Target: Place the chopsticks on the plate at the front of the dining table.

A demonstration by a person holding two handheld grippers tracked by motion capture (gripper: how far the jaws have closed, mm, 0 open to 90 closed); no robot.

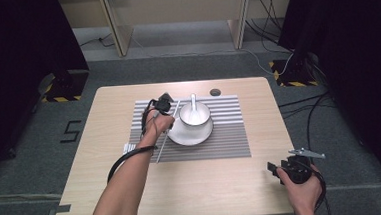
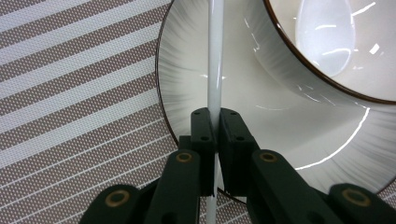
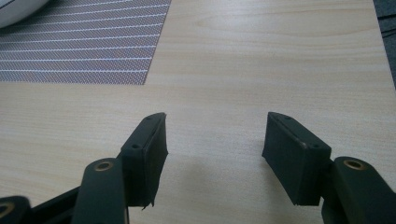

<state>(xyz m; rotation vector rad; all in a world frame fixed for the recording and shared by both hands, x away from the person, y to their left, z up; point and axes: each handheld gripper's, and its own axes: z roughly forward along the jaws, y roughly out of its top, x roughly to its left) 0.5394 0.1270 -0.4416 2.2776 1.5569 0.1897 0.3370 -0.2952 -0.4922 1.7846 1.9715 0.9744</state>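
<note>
The left tool [image 2: 215, 123] is clenched on a thin white chopstick [image 2: 215, 60], which lies over the rim of the white plate [image 2: 187, 79] on the striped mat [image 1: 230, 135]. The grip is narrow, so the stick could swivel or slip and knock the bowl [image 1: 195, 113] with its spoon [image 1: 193, 101]. Well apart at the desk's [image 1: 208, 186] right edge, the right tool [image 3: 212, 135] rests released, jaws wide and grasping nothing.
</note>
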